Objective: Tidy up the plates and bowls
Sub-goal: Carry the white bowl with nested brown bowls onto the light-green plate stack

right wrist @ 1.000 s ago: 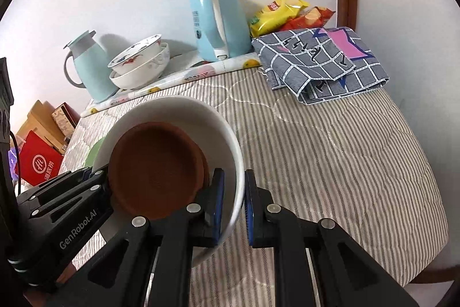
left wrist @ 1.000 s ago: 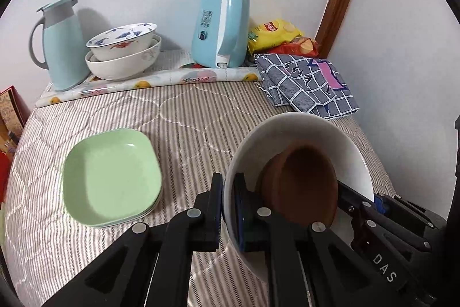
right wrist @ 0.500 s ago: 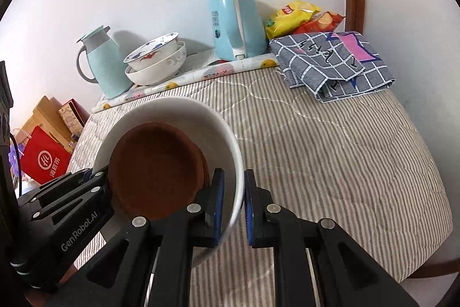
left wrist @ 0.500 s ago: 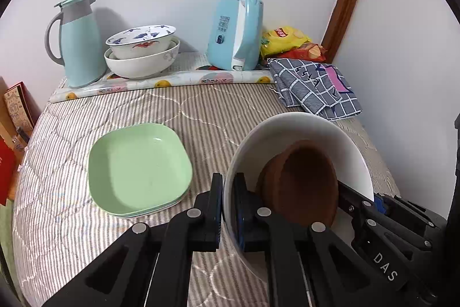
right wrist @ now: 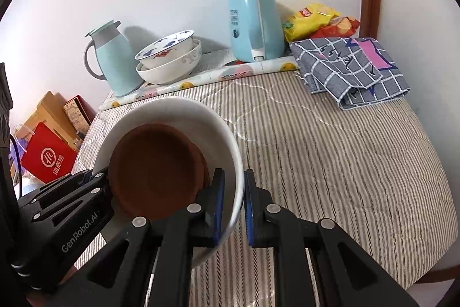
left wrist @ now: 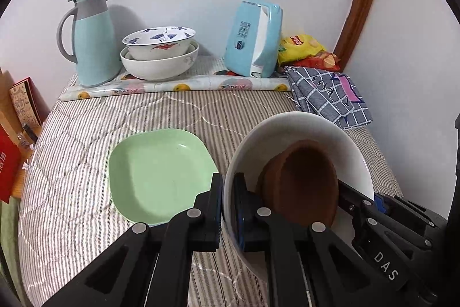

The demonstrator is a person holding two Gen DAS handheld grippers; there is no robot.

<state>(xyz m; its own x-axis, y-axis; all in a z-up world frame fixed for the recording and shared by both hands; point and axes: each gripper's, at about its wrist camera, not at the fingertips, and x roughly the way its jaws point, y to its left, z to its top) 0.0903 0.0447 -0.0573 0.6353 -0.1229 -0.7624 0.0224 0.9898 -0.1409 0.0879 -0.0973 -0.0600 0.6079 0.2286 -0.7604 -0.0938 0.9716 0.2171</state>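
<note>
A big white bowl [left wrist: 299, 125] [right wrist: 172, 108] hangs above the striped table, with brown dishes [left wrist: 302, 180] [right wrist: 155, 171] stacked inside it. My left gripper [left wrist: 228, 203] is shut on the bowl's left rim. My right gripper [right wrist: 233, 203] is shut on its right rim. Each gripper shows in the other's view at the opposite side of the bowl. Stacked green square plates [left wrist: 158, 174] lie on the table left of the bowl. Two patterned bowls [left wrist: 159, 52] [right wrist: 169, 59] sit nested at the back.
At the back stand a light blue jug [left wrist: 90, 39] and a blue kettle [left wrist: 253, 36]. Snack bags [left wrist: 307, 48] and a folded checked cloth [left wrist: 330, 94] lie at the back right. Red bags and boxes [right wrist: 49, 160] stand beyond the table's left edge.
Both grippers have carried the white bowl sideways together. In the left wrist view the green plates and back items have shifted right, closer to the bowl. Both grips are unchanged.
</note>
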